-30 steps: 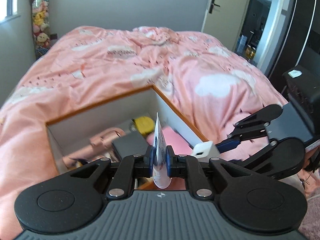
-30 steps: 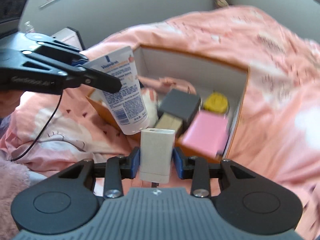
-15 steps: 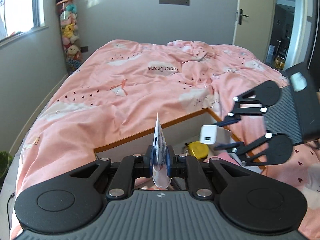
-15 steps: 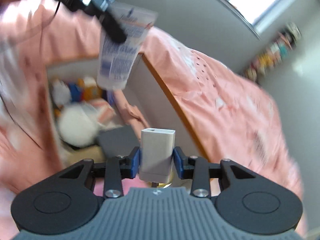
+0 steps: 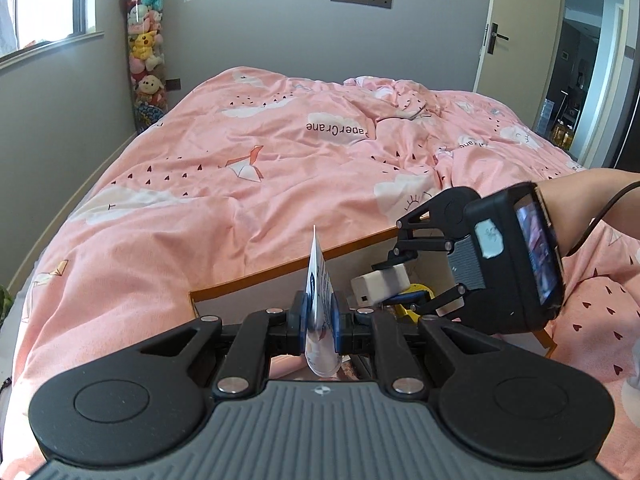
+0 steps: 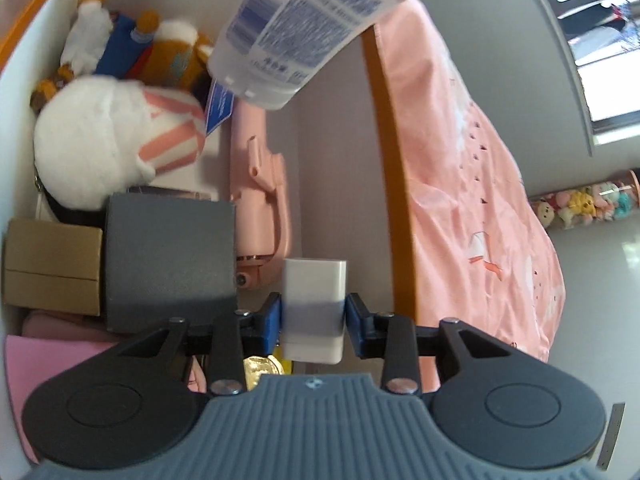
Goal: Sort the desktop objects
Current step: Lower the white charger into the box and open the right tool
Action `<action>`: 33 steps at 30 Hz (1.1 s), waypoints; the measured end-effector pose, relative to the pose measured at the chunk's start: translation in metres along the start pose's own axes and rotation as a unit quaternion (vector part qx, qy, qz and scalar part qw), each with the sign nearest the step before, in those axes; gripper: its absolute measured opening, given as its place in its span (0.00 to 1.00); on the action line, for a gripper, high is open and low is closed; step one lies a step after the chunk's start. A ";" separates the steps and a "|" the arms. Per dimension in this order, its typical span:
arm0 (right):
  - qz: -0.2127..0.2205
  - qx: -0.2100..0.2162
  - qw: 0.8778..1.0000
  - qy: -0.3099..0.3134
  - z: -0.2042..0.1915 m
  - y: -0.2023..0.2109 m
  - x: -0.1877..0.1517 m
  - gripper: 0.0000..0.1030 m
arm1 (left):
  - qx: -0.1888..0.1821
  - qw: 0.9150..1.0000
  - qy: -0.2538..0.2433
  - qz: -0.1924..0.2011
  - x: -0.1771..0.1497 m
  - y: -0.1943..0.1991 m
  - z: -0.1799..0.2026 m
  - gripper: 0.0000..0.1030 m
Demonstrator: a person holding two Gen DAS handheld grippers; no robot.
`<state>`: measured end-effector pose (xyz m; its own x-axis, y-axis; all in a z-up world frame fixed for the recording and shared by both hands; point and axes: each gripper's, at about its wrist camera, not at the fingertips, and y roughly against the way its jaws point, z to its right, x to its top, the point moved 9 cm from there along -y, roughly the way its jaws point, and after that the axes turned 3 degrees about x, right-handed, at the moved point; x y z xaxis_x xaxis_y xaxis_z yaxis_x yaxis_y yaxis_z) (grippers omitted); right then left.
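Note:
My left gripper [image 5: 319, 322] is shut on a white lotion tube [image 5: 318, 296], seen edge-on; the tube also hangs at the top of the right wrist view [image 6: 304, 20]. My right gripper [image 6: 313, 316] is shut on a white charger block [image 6: 313, 308] and points down into an orange-rimmed white box [image 6: 390, 184]. In the left wrist view the right gripper [image 5: 394, 286] holds the charger [image 5: 380, 284] over the box's rim [image 5: 280, 270], just right of my tube.
The box holds a white plush toy [image 6: 108, 148], a grey box [image 6: 168, 264], a cardboard box [image 6: 52, 264], a pink device [image 6: 260, 200], a yellow item [image 6: 262, 368] and pink pads. The box rests on a pink duvet [image 5: 280, 160]. A door [image 5: 516, 44] stands far right.
Both grippers rose and tilted; the left view now looks across the bed. The right gripper turned down over the box, closer to its contents. Both grips are unchanged.

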<state>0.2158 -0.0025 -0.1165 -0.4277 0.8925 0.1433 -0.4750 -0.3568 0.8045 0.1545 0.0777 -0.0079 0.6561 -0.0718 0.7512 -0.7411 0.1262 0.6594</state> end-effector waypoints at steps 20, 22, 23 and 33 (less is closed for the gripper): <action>0.030 -0.025 0.988 -0.147 0.032 0.033 -0.026 0.22 | -0.008 1.000 0.024 -0.009 -0.014 -0.023 0.001 0.13; 0.047 -0.027 0.977 -0.208 0.034 0.049 -0.028 0.23 | -0.010 0.999 0.030 -0.010 -0.015 -0.027 0.001 0.13; 0.054 -0.030 0.969 -0.241 0.034 0.057 -0.029 0.23 | -0.011 0.999 0.035 -0.011 -0.015 -0.029 0.002 0.13; 0.118 -0.044 0.901 -0.415 0.002 0.071 -0.031 0.23 | -0.003 0.997 0.068 -0.044 -0.032 -0.061 0.007 0.13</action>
<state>0.1969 -0.0550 -0.0622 0.1800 0.6749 0.7156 -0.5210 -0.5516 0.6514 0.1778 0.0653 -0.0718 0.7324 0.0517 0.6789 -0.6789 0.1321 0.7223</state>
